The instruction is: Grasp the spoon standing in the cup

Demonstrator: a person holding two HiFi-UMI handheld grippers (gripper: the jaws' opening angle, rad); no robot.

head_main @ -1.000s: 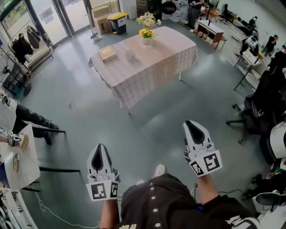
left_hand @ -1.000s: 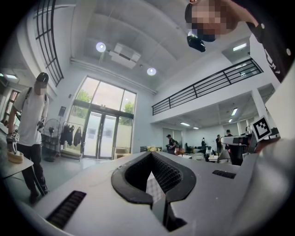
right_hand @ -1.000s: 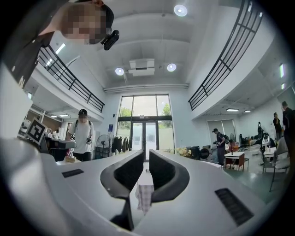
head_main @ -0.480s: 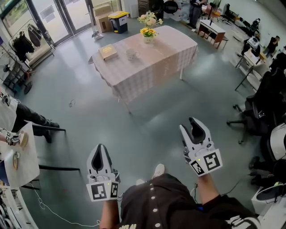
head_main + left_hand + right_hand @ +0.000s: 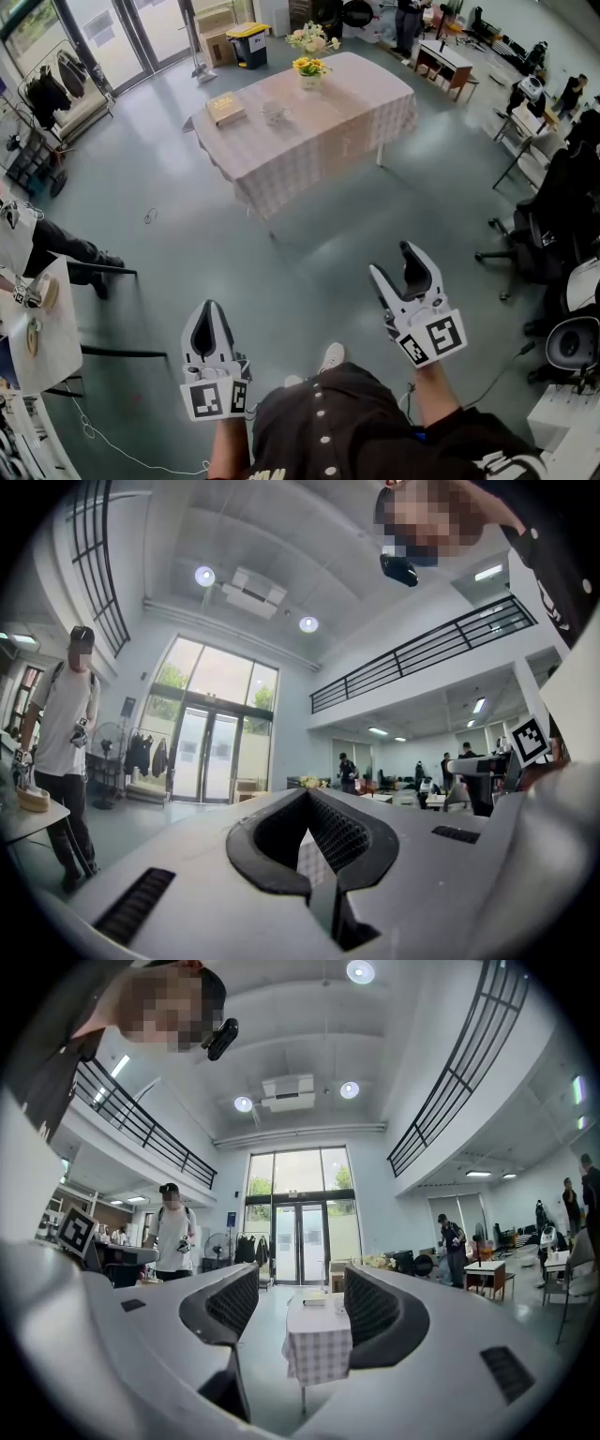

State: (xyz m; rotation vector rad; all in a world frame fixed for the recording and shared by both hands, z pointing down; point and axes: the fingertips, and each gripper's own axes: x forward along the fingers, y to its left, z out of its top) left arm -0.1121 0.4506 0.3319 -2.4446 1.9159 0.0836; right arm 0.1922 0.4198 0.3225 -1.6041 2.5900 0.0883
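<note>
The left gripper (image 5: 208,314) is held level with its jaws brought together, tips touching, and nothing is gripped between them. The right gripper (image 5: 394,262) is held beside it. Its jaws have just been opening and now stand wide apart, with nothing between them.

Well ahead of both grippers, across the floor (image 5: 309,272), a table (image 5: 356,141) covered with a checked cloth is seen. In the right gripper view it is framed in the gap between the jaws. The cup (image 5: 275,114) stands on the table, well apart from either gripper, just to the right of a flat box (image 5: 225,110) and nearer than the yellow flowers (image 5: 309,68). The spoon is too small to be made out.
</note>
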